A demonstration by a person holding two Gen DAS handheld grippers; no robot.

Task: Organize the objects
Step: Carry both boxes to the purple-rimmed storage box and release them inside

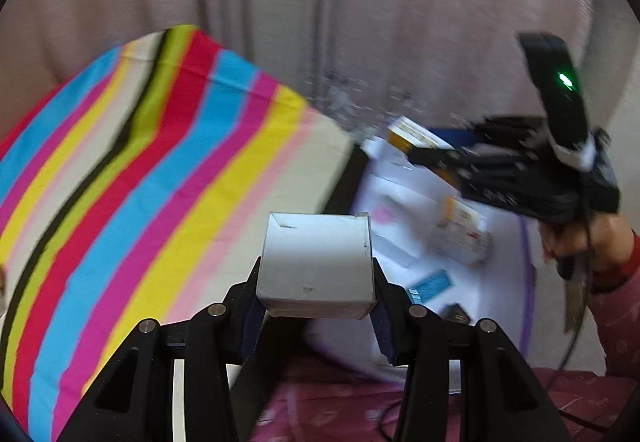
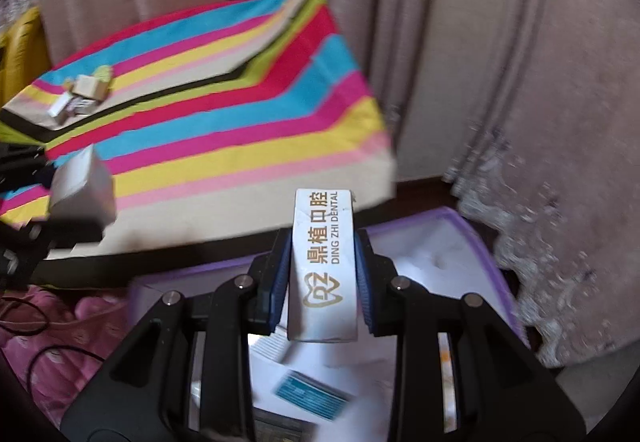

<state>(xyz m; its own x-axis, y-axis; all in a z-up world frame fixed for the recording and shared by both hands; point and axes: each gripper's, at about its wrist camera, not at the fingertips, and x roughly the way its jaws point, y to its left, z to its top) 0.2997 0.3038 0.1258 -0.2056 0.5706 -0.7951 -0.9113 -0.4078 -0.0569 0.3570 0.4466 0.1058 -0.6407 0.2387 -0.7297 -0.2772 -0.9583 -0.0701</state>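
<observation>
Jaws clamp a plain white box (image 1: 316, 266) — scuffed, unmarked, squarish.

Wrist views, close — both facing striped cloth (image 1: 160, 162)

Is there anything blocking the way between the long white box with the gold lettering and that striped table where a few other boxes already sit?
Nothing visible does. The right gripper holds the dental box above the purple-rimmed bin; bare striped cloth lies between it and the small boxes at the far corner.
</observation>
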